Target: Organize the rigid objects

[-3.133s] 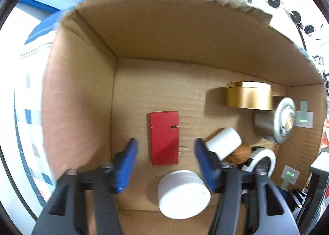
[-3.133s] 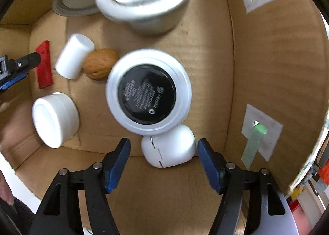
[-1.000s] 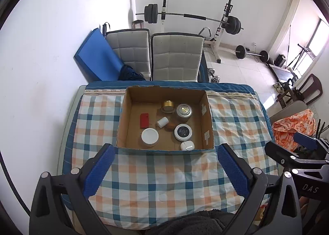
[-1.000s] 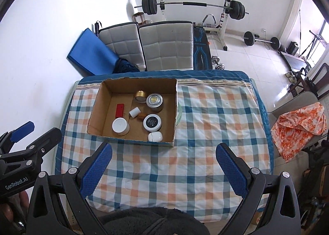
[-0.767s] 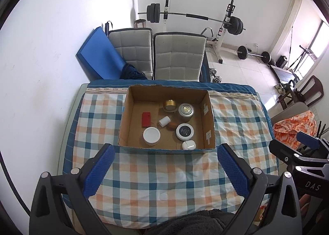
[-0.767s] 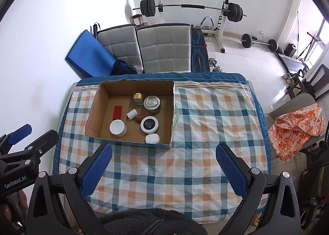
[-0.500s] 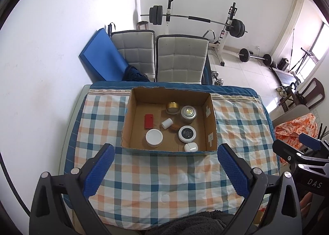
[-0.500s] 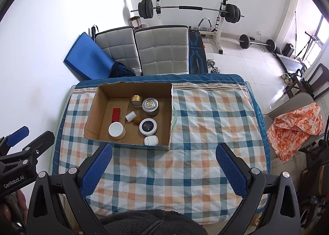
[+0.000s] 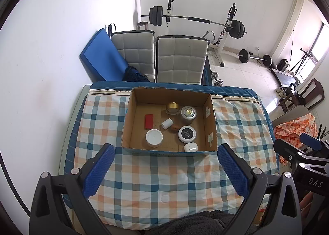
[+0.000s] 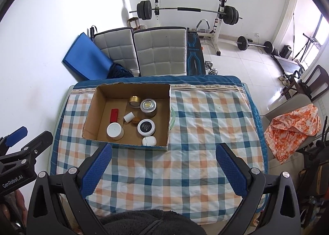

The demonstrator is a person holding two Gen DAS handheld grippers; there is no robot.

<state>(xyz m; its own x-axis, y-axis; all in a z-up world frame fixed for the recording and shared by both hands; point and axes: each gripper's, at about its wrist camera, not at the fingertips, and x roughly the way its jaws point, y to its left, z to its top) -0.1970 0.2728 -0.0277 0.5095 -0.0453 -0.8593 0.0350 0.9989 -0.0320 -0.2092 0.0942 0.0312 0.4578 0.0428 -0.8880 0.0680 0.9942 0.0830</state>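
An open cardboard box (image 9: 211, 119) (image 10: 90, 119) stands on the checked tablecloth (image 9: 164, 177) (image 10: 197, 132). Inside lie a red block (image 9: 148, 121), a white-lidded jar (image 9: 154, 138), a small white cylinder (image 9: 166, 123), a brown nut (image 9: 175, 127), a gold tin (image 9: 172, 108), a silver tin (image 9: 188, 112), a black-topped tin (image 9: 187, 133) and a white case (image 9: 190, 147). My left gripper (image 9: 164, 170) and right gripper (image 10: 163, 168) are both wide open and empty, held high above the table's near edge.
Two grey padded chairs (image 9: 181, 60) stand behind the table, with a blue mat (image 9: 102, 58) leaning on the wall. A barbell rack (image 9: 197, 21) stands further back. An orange cloth (image 10: 294, 126) lies on a chair at the right.
Three seconds ago both grippers were low inside the box over the objects. They have risen far above the table and opened wider, and keep drifting slightly back.
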